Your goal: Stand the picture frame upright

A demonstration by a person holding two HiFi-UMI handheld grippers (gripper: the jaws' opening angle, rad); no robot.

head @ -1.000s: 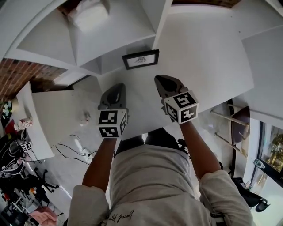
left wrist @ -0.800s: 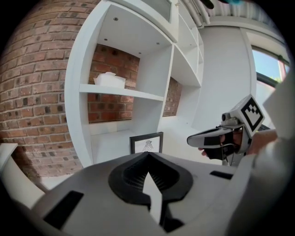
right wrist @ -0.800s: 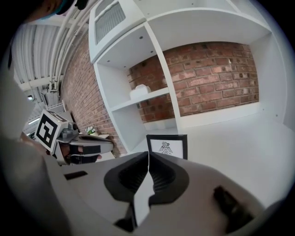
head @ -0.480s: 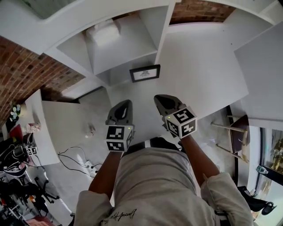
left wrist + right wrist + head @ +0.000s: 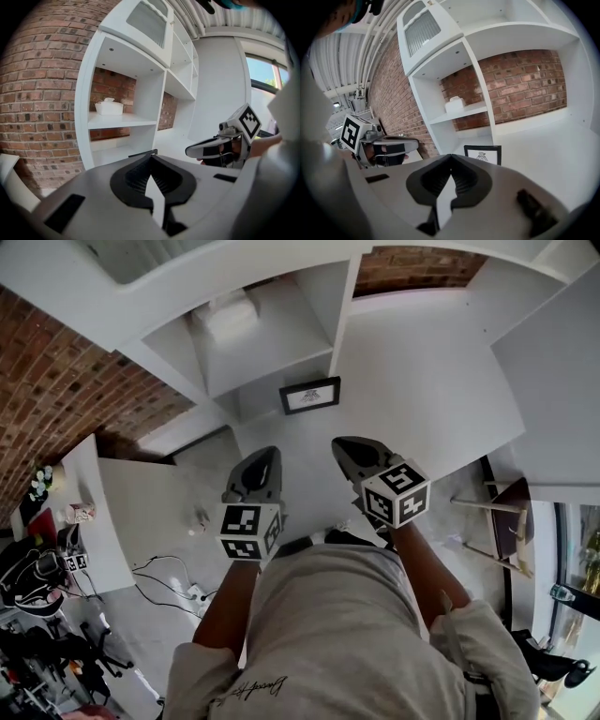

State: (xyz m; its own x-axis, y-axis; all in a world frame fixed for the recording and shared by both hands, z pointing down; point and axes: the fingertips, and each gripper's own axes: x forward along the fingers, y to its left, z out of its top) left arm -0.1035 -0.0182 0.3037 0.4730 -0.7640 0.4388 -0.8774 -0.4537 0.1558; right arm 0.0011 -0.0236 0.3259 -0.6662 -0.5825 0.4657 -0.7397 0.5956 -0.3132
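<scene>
The picture frame (image 5: pixel 310 395) is standing upright on the white shelf (image 5: pixel 427 381), at the far side by the divider. The left gripper (image 5: pixel 265 455) and right gripper (image 5: pixel 345 444) are hovering nearer, side by side, each with its jaws closed and empty.

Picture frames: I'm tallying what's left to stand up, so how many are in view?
1. The picture frame stands on the white ledge at the foot of the shelf divider. Shelf compartments partly out of view could hide more.
</scene>
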